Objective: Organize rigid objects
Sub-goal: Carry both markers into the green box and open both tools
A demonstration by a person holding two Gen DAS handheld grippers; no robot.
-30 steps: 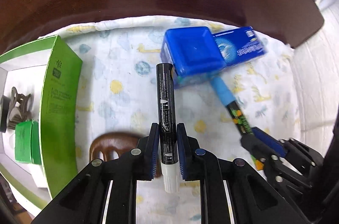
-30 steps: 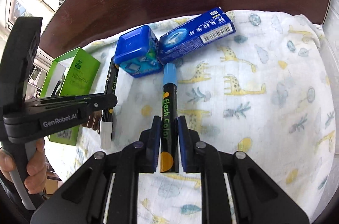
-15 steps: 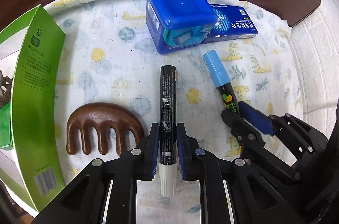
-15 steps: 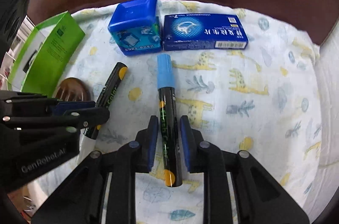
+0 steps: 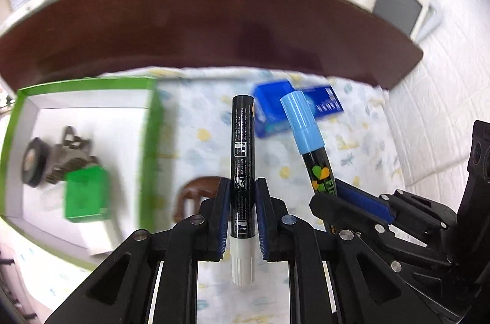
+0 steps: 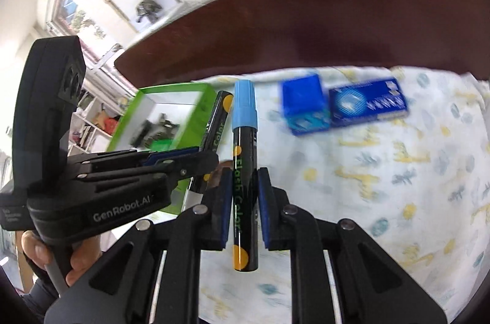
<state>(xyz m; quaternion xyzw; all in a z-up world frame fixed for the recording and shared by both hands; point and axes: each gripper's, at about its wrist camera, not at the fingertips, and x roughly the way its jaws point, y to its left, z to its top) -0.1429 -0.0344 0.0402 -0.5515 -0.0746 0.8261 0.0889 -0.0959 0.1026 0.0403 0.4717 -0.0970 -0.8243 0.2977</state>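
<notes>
A white-capped black marker [image 5: 242, 164] is clamped in the left gripper [image 5: 242, 210], a blue-capped marker [image 6: 244, 171] in the right gripper [image 6: 243, 210]. Both are held clear of the cloth-covered surface [image 6: 398, 171], judged bound for the green box [image 5: 92, 91].

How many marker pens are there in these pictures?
2. The black marker with the white cap is clamped in the left gripper; the marker with the light blue cap is clamped in the right gripper. Both are lifted above the cloth. The green box's blurred contents could hide others.
</notes>
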